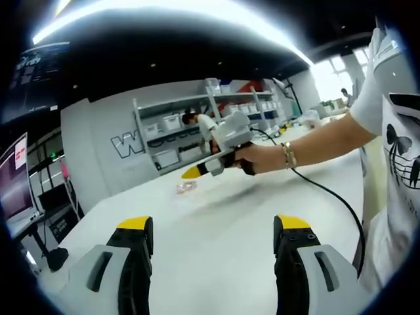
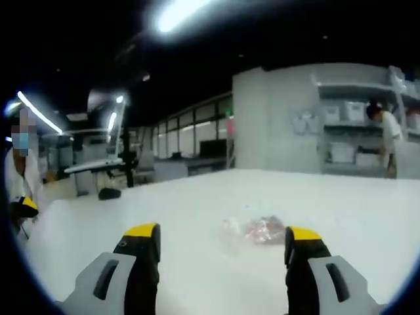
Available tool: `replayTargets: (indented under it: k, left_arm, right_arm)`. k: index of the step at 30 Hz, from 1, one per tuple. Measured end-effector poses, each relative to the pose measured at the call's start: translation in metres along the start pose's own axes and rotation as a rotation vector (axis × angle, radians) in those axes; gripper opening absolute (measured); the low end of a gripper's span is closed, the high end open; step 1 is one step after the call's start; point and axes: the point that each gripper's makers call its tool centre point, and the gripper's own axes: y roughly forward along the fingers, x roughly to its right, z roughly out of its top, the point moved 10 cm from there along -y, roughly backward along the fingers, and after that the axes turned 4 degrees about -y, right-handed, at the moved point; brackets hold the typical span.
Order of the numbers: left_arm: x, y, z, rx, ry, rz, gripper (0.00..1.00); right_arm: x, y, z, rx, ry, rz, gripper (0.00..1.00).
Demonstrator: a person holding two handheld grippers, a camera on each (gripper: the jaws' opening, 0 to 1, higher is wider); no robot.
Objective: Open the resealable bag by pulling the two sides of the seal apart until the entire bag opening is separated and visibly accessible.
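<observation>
A small clear resealable bag (image 2: pixel 259 230) with pinkish contents lies flat on the white table (image 2: pixel 197 197), just beyond my right gripper (image 2: pixel 223 239), whose yellow-tipped jaws stand wide apart with nothing between them. In the left gripper view the same bag (image 1: pixel 186 187) lies far off on the table (image 1: pixel 216 249), small and blurred. My left gripper (image 1: pixel 220 226) is open and empty, well short of the bag. The right gripper (image 1: pixel 197 170) enters that view from the right in a person's hand (image 1: pixel 259 157), hovering above and beside the bag.
A black cable (image 1: pixel 328 197) runs from the hand-held gripper back along the table's right side. The person's white shirt (image 1: pixel 400 164) fills the right edge. Shelving with bins (image 1: pixel 190 125) and another person (image 2: pixel 387 134) stand beyond the table's far edge.
</observation>
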Motion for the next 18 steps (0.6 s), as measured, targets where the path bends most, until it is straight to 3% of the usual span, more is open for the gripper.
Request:
replayTargets:
  k: [18]
  left_arm:
    - [0.002,0.001,0.000,0.001,-0.003,-0.006,0.74]
  right_arm:
    - [0.008,-0.012,-0.003,-0.003,0.000,-0.027,0.77]
